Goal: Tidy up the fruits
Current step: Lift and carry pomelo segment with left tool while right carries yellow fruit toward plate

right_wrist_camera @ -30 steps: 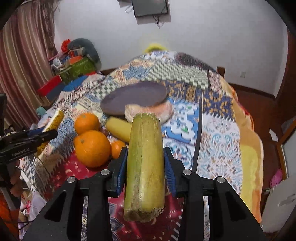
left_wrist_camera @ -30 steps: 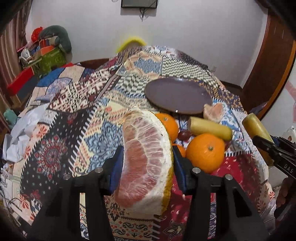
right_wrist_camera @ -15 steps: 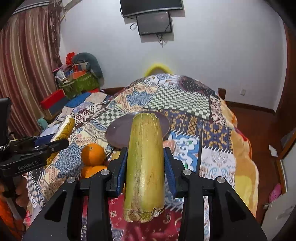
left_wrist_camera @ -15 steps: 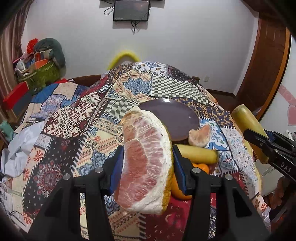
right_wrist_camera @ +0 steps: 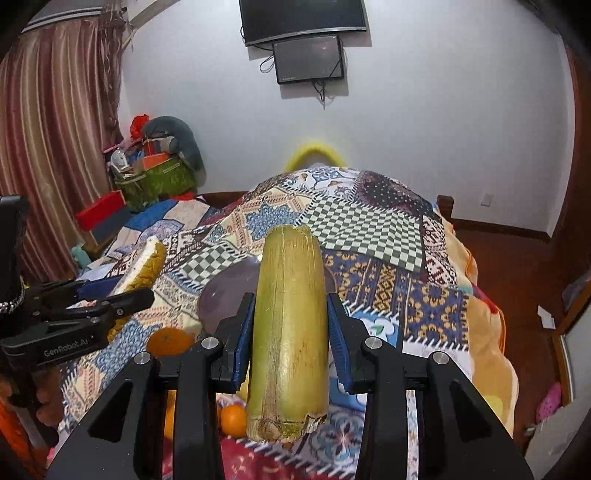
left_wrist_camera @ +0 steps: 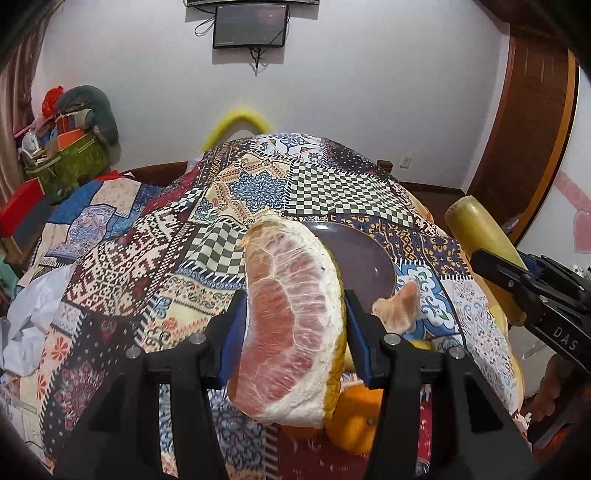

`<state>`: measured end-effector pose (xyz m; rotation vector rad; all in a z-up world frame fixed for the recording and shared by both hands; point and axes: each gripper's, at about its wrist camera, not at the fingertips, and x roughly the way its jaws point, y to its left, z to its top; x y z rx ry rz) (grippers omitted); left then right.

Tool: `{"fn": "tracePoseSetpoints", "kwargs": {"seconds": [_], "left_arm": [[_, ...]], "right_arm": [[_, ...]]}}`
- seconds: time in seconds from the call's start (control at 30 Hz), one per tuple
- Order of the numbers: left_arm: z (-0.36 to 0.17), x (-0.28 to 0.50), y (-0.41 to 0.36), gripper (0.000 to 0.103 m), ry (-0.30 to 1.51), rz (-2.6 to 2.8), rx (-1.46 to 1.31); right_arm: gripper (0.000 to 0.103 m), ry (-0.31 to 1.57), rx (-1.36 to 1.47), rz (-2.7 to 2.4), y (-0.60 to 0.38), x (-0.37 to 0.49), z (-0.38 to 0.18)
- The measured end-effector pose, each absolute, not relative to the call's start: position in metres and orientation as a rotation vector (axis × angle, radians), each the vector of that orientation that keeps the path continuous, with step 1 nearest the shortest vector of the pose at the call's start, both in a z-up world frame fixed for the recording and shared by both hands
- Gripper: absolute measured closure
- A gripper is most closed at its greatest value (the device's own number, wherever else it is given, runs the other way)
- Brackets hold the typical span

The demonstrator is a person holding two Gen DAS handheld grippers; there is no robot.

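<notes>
Pink-fleshed pomelo wedge (left_wrist_camera: 295, 325) pinched in our left gripper (left_wrist_camera: 293, 334) fingers, yellow-green sugarcane length (right_wrist_camera: 290, 332) pinched in our right gripper (right_wrist_camera: 290, 338), above the quilted bed's (left_wrist_camera: 147, 258) round brown plate (left_wrist_camera: 364, 266).

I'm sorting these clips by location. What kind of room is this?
Most likely a bedroom in a home: the fruit lies on a bed under a patchwork quilt, screens hang on the white wall, and a striped curtain covers the left side.
</notes>
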<state>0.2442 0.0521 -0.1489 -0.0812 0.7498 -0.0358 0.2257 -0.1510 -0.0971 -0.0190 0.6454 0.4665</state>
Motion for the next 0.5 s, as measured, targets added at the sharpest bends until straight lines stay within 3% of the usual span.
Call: {"fn": "tracePoseSetpoints", "kwargs": {"seconds": [0.5], "left_arm": [[-0.170, 0.302, 0.052, 0.053, 0.787, -0.021, -0.041]], "right_arm": [[0.069, 0.658, -0.019, 0.483, -0.127, 0.271, -0.111]]}}
